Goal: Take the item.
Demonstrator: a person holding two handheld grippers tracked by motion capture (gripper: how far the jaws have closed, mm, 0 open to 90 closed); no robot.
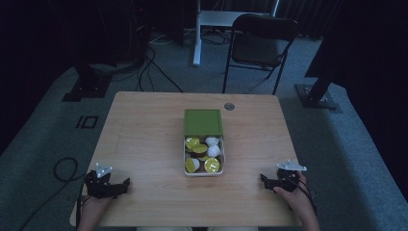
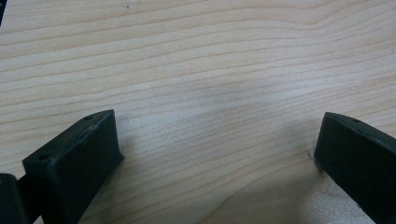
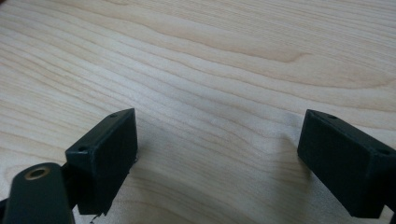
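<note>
A small white box (image 1: 184,159) sits at the middle of the wooden table (image 1: 144,139), holding several yellow-topped and white capsules (image 1: 212,165). Its green lid (image 1: 203,121) lies flat just behind it. My left gripper (image 1: 126,183) rests at the table's near left corner, held by a hand, jaws wide apart over bare wood (image 2: 210,116). My right gripper (image 1: 262,178) rests at the near right edge, also hand-held, jaws open with nothing between them (image 3: 215,130). Both point inward toward the box and stand well apart from it.
A round grey cable port (image 1: 229,106) is set into the table near its far edge. Beyond the table stand a dark folding chair (image 1: 262,45) and a white desk leg (image 1: 197,33). Cables trail over the carpet at the left.
</note>
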